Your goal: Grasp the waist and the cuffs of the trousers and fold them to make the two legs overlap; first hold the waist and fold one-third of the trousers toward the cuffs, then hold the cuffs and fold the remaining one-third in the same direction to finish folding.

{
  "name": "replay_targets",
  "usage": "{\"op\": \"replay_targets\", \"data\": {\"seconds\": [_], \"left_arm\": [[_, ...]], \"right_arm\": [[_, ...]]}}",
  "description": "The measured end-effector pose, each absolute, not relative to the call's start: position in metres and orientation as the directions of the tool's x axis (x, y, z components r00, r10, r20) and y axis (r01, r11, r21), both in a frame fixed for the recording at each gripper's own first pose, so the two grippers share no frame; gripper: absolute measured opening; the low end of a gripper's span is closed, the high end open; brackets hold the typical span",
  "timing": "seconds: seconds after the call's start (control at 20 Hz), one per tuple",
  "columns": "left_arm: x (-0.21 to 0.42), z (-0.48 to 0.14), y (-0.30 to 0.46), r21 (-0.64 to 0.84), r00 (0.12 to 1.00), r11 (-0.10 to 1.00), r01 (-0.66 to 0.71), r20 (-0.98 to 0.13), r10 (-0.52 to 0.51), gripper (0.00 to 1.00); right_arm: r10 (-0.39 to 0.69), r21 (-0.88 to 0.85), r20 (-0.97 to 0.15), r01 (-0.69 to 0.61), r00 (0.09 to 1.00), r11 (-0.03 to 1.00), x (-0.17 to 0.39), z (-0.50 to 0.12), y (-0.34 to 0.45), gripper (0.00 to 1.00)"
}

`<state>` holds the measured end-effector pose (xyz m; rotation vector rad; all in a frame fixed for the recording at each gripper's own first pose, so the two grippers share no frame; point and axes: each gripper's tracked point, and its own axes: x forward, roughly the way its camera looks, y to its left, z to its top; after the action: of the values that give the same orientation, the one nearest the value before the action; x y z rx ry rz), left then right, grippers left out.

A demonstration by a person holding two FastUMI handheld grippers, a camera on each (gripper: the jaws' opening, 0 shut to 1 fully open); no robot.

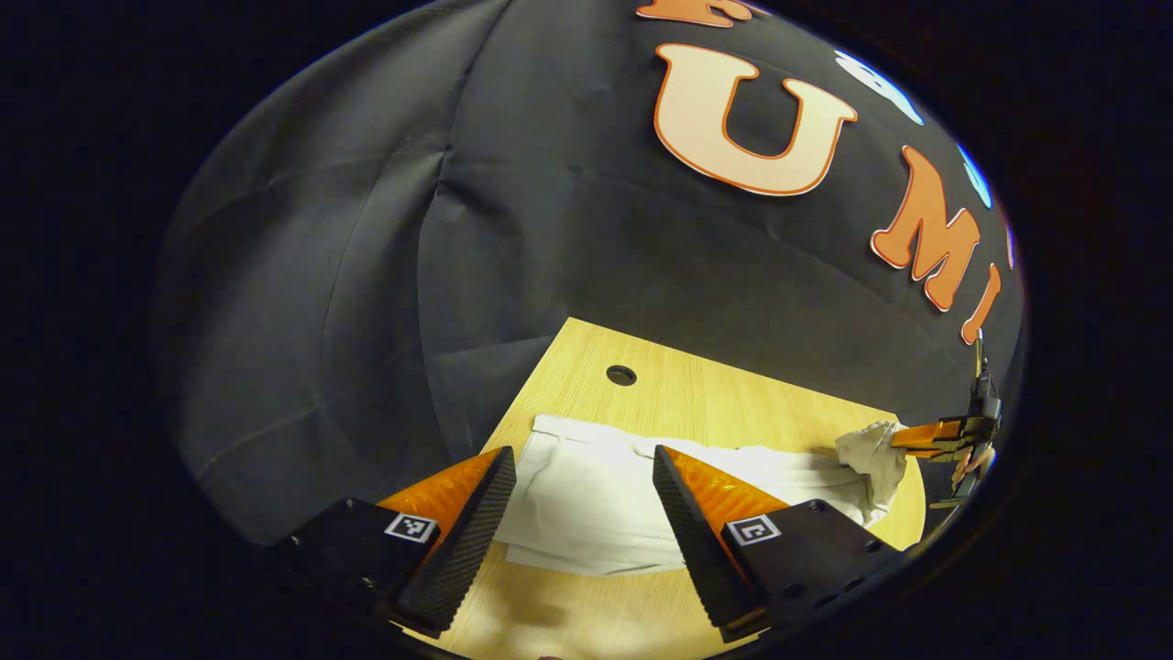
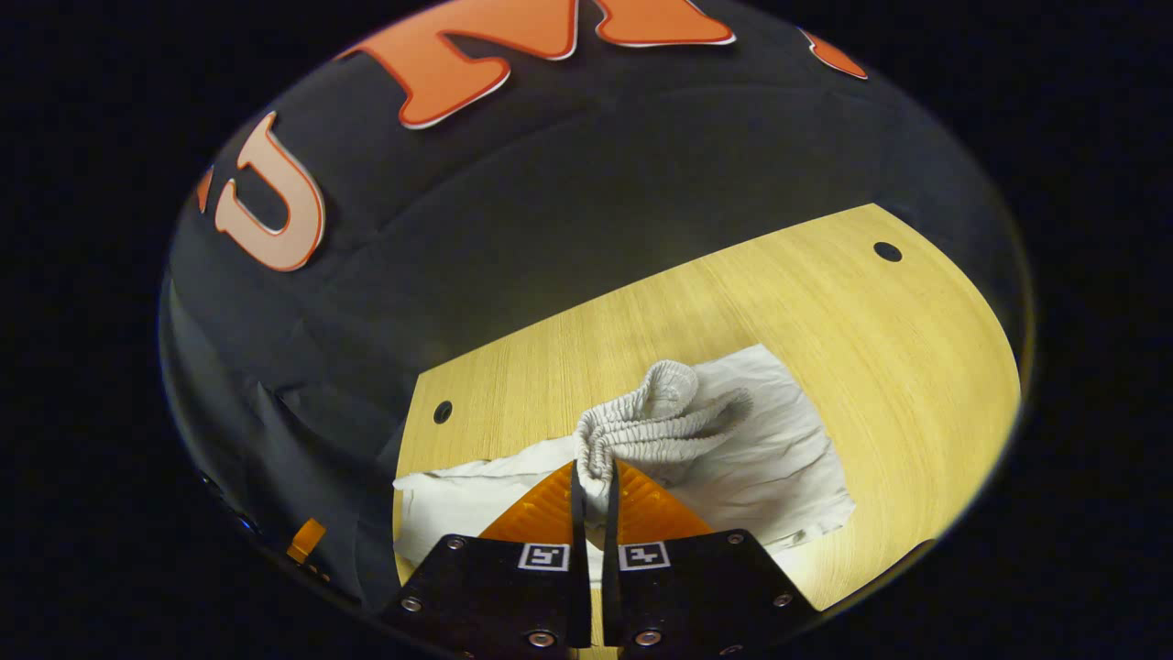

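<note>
White trousers lie spread across a pale wooden worktop, in the lower middle of the left gripper view. That view looks along the left claw, whose two fingers stand wide apart at the bottom of the frame, released and holding nothing, with the cloth showing in the gap between them. A small round hole in the worktop sits just above the trousers. At the far right edge of the same view the right claw is seen from the side, gripping a bunched end of the white cloth lifted off the wood, with part of a hand behind it. The right gripper view gives the close look: the right claw at the bottom centre is clenched, its fingers nearly together and pinching the gathered elastic waist of the trousers, which rises in a crumpled loop just above the fingertips. The rest of the cloth lies flat to the right and trails to the lower left. This view also shows two holes in the worktop, one at centre left and one at upper right.
</note>
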<state>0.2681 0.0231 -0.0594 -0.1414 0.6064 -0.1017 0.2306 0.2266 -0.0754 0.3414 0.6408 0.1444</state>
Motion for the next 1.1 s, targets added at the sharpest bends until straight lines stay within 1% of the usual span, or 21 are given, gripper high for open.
{"op": "replay_targets", "data": {"seconds": [0.15,0.35,0.45,0.55,0.6,0.7,0.75,0.8,0.85,0.9,0.95,1.0,1.1], "left_arm": [[0.267,-0.062,0.021,-0.168,0.809,0.985,0.043,-0.573,-0.133,0.99],[0.265,-0.064,0.022,-0.168,0.794,0.985,0.038,-0.594,-0.132,0.99],[0.263,-0.065,0.022,-0.171,0.787,0.985,0.034,-0.603,-0.132,0.99],[0.263,-0.066,0.021,-0.177,0.778,0.984,0.024,-0.614,-0.130,0.99],[0.262,-0.066,0.022,-0.181,0.775,0.983,0.019,-0.618,-0.129,1.00],[0.261,-0.068,0.020,-0.186,0.768,0.982,0.009,-0.628,-0.126,0.99],[0.261,-0.069,0.020,-0.191,0.764,0.982,0.004,-0.633,-0.126,0.99],[0.259,-0.067,0.021,-0.196,0.760,0.981,-0.001,-0.637,-0.126,1.00],[0.258,-0.069,0.019,-0.205,0.756,0.979,-0.008,-0.642,-0.128,1.00],[0.257,-0.071,0.017,-0.218,0.750,0.976,-0.016,-0.648,-0.132,1.00],[0.255,-0.073,0.015,-0.237,0.742,0.971,-0.027,-0.655,-0.139,1.00],[0.254,-0.077,0.012,-0.259,0.732,0.965,-0.041,-0.665,-0.148,1.00],[0.249,-0.083,0.004,-0.302,0.706,0.950,-0.077,-0.689,-0.162,1.00]], "right_arm": [[0.217,0.291,-0.585,-0.048,0.782,0.956,0.238,-0.089,0.245,0.05],[0.197,0.183,-0.616,-0.105,0.763,0.977,0.235,-0.106,0.260,0.06],[0.184,0.145,-0.636,-0.118,0.749,0.982,0.231,-0.120,0.264,0.08],[0.185,0.131,-0.643,-0.132,0.743,0.983,0.229,-0.125,0.266,0.12],[0.203,0.143,-0.646,-0.145,0.736,0.979,0.227,-0.126,0.271,0.16],[0.239,0.166,-0.645,-0.172,0.726,0.971,0.219,-0.123,0.284,0.24],[0.246,0.173,-0.642,-0.176,0.726,0.969,0.218,-0.122,0.286,0.40],[0.252,0.181,-0.642,-0.176,0.724,0.968,0.217,-0.123,0.289,0.53],[0.248,0.182,-0.641,-0.170,0.726,0.968,0.217,-0.122,0.290,0.61],[0.248,0.185,-0.638,-0.167,0.729,0.968,0.217,-0.122,0.290,0.78],[0.252,0.189,-0.635,-0.169,0.730,0.967,0.218,-0.119,0.291,0.88],[0.253,0.192,-0.632,-0.168,0.733,0.967,0.217,-0.119,0.292,0.99],[0.255,0.197,-0.629,-0.167,0.735,0.966,0.217,-0.117,0.291,0.99]]}}
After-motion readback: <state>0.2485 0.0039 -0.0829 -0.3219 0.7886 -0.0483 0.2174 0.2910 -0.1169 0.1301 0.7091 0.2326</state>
